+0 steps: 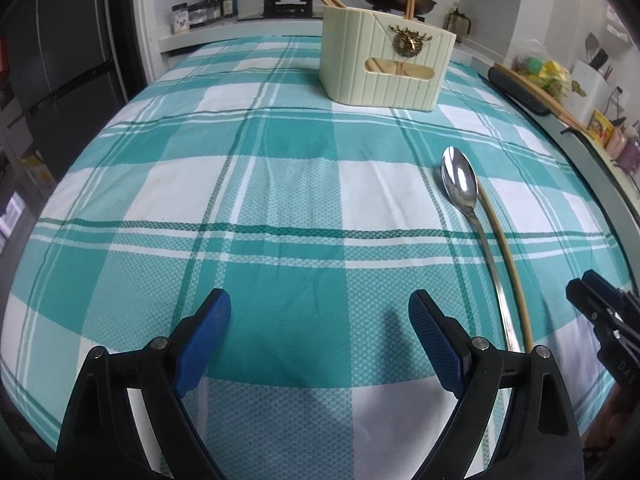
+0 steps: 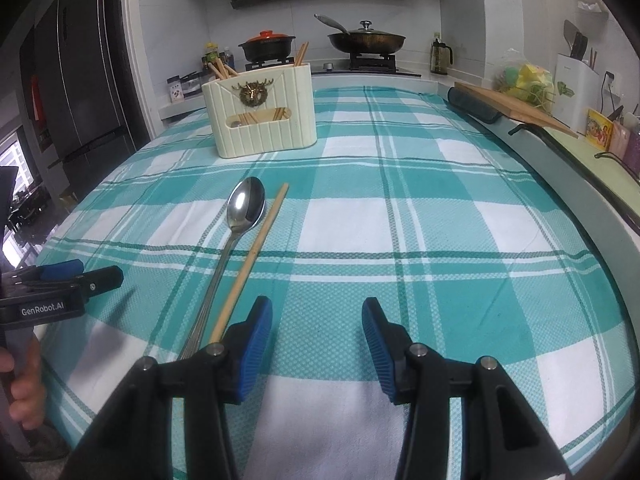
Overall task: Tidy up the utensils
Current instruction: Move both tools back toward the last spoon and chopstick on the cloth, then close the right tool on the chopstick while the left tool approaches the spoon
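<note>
A steel spoon (image 1: 459, 182) and one wooden chopstick (image 1: 505, 248) lie side by side on the teal checked tablecloth (image 1: 280, 200), just right of my left gripper (image 1: 320, 312), which is open and empty. In the right wrist view the spoon (image 2: 245, 204) and chopstick (image 2: 256, 248) lie just left of my right gripper (image 2: 318, 320), also open and empty above the cloth. A cream utensil holder (image 1: 386, 62) with several chopsticks in it stands at the far side of the table; it also shows in the right wrist view (image 2: 262, 114).
The right gripper shows at the right edge of the left wrist view (image 1: 600, 308), the left gripper at the left edge of the right wrist view (image 2: 60, 284). A stove with a pot (image 2: 266, 46) and pan (image 2: 366, 40) is behind. A cutting board (image 2: 512, 108) lies on the right counter.
</note>
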